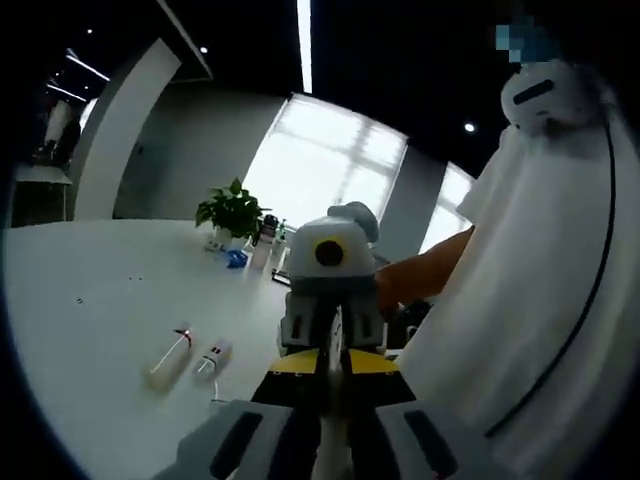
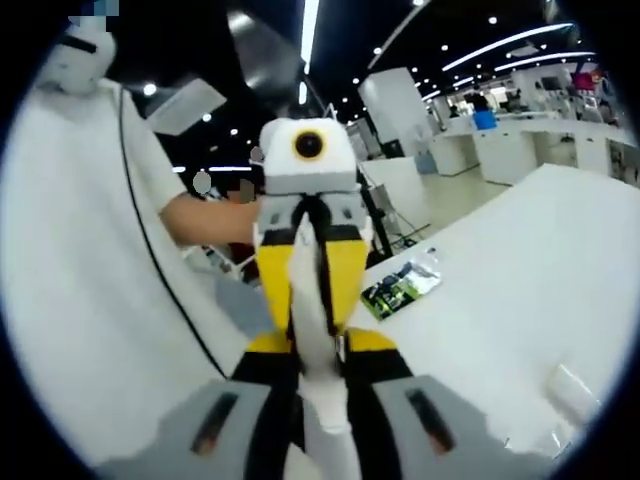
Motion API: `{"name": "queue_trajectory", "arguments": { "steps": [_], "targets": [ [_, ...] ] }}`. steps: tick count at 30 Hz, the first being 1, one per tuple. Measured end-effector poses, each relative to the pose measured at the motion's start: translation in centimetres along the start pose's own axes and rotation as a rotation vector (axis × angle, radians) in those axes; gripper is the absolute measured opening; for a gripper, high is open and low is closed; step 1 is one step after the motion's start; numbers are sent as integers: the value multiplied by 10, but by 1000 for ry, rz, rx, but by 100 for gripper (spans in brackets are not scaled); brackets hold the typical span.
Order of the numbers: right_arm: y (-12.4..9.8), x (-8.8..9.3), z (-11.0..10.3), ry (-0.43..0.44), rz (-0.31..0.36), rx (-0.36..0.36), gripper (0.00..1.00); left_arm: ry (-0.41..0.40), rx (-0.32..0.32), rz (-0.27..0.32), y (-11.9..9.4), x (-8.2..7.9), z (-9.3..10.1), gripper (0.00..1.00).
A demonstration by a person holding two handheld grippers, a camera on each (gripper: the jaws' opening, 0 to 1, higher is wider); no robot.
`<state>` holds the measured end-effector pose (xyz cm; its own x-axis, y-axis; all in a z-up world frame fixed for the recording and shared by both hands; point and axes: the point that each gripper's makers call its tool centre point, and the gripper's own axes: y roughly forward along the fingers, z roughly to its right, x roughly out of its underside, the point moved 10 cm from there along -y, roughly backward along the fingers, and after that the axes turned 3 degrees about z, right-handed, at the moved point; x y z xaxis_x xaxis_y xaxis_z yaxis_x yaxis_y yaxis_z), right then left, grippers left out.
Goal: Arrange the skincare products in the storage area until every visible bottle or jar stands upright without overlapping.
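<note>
Left gripper view gives me the two skincare tubes lying flat on the white bench: the longer tube (image 1: 170,358) with a red band near its cap, and the shorter tube (image 1: 213,357) just beside it, apart or barely touching, I cannot tell which. Both long axes run roughly parallel, slanting up and to the right in this view, caps toward the far end. They lie low and to the left of my left gripper (image 1: 333,385), whose jaws stand pressed together with nothing between them. Straight ahead of those jaws is my right gripper (image 1: 333,290), facing me, so the tubes sit off to the side of both, nearer the left one by my judgement.

Farther back on the bench stand a potted plant (image 1: 232,210) and a cluster of small bottles (image 1: 262,245), too small to sort out.

Right gripper view shows my right gripper (image 2: 320,385) with jaws closed and empty, pointing at the left gripper (image 2: 310,225). A green packet (image 2: 402,283) lies on the bench (image 2: 520,280) beyond. To reach a tube I would swing the left jaws down and leftward, then open across its short axis.
</note>
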<state>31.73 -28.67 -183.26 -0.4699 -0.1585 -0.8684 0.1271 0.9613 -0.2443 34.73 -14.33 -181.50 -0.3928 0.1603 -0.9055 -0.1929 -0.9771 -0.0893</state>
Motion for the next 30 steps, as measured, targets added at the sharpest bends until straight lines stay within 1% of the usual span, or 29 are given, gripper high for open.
{"name": "queue_trajectory", "arguments": {
  "steps": [2, 3, 7, 10, 11, 14, 15, 16, 18, 19, 22, 27, 30],
  "targets": [
    [-2, 2, 1, 43, 39, 23, 17, 10, -5, 2, 1, 0, -1, 4],
    [-3, 2, 2, 51, 56, 35, 18, 13, -7, 4, 1, -1, -1, 4],
    [-8, 4, 1, 54, 123, 90, 21, 27, -8, 7, 5, -4, -5, 4],
    [-12, 9, 2, 86, 126, 134, 32, 33, -7, 13, 6, -8, -11, 4],
    [-16, 14, 3, 88, 120, 167, 34, 35, -9, 19, 7, -12, -14, 4],
    [-23, 20, 2, 97, 130, 195, 37, 46, -19, 30, 6, -19, -23, 4],
    [-28, 22, 3, 111, 157, 240, 38, 59, -31, 26, 6, -22, -27, 4],
    [-33, 24, 3, 123, 160, 271, 39, 66, -36, 20, 5, -25, -31, 4],
    [-41, 27, 5, 106, 173, 327, 39, 78, -51, 18, 4, -28, -39, 4],
    [-46, 29, 5, 109, 194, 364, 39, 84, -53, 18, 4, -29, -41, 4],
    [-56, 34, 4, 148, 236, 412, 40, 92, -76, 16, 4, -34, -54, 4],
    [-64, 46, -2, 192, 248, 450, 41, 124, -111, 12, 6, -39, -73, 4],
    [-67, 54, -4, 231, 249, 476, 41, 132, -149, 17, 5, -41, -91, 4]
  ]
}}
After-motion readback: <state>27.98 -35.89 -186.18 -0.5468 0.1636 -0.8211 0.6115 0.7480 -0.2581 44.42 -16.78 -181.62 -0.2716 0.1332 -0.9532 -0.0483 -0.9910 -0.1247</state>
